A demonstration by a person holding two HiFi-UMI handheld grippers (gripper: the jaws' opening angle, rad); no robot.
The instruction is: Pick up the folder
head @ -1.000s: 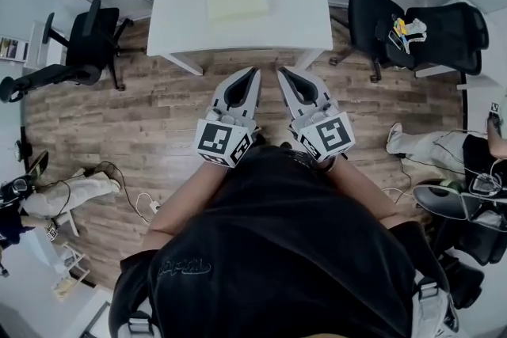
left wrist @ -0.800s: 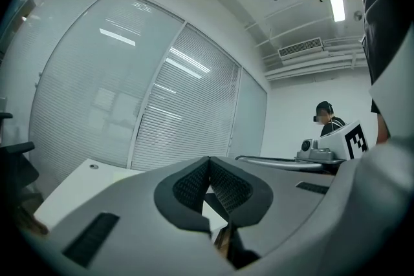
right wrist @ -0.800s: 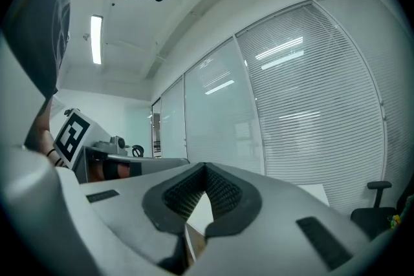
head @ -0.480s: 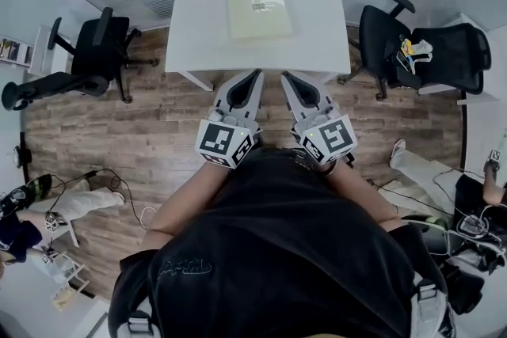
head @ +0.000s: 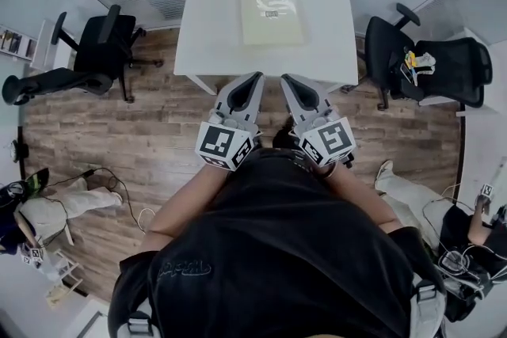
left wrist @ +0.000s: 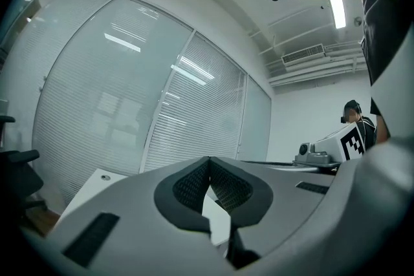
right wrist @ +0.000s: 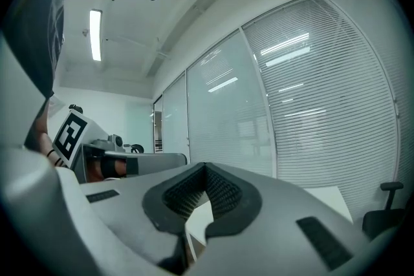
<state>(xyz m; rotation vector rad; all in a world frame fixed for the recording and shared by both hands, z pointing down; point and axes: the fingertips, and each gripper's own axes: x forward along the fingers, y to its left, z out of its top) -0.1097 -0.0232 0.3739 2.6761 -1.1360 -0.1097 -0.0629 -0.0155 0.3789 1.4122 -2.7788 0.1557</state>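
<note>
A: Standing on the wooden floor point(head: 111, 131), the person is facing a white worktop point(head: 214, 36), which is sitting between two black office chairs, the left chair point(head: 103, 43) and the right chair point(head: 432, 63). Are you seeing the folder?

B: Yes. The folder point(head: 271, 13), pale yellow-green with a small label, is lying flat on the worktop, about midway across and a little towards the far edge. Nothing is lying beside it.

A: And the claws?

B: Both are being held level in front of the body, just short of the worktop's near edge. The left claw point(head: 253, 78) is showing its jaws pressed together with nothing between them, and the right claw point(head: 286, 80) is showing the same. Neither is touching the folder.

A: So I am judging the step in hand to be the approach.

B: I am thinking so too. To do it well, the person is needing to come right up to the near edge, since the folder is lying well apart from both claws. The jaws are needing to be opened before they arrive. A thin, flat folder is offering little to bite on, so I am suggesting coming in low at one edge and sliding one jaw under it, perhaps with the other claw bracing the opposite side so that it is not skating across the smooth top.
</note>
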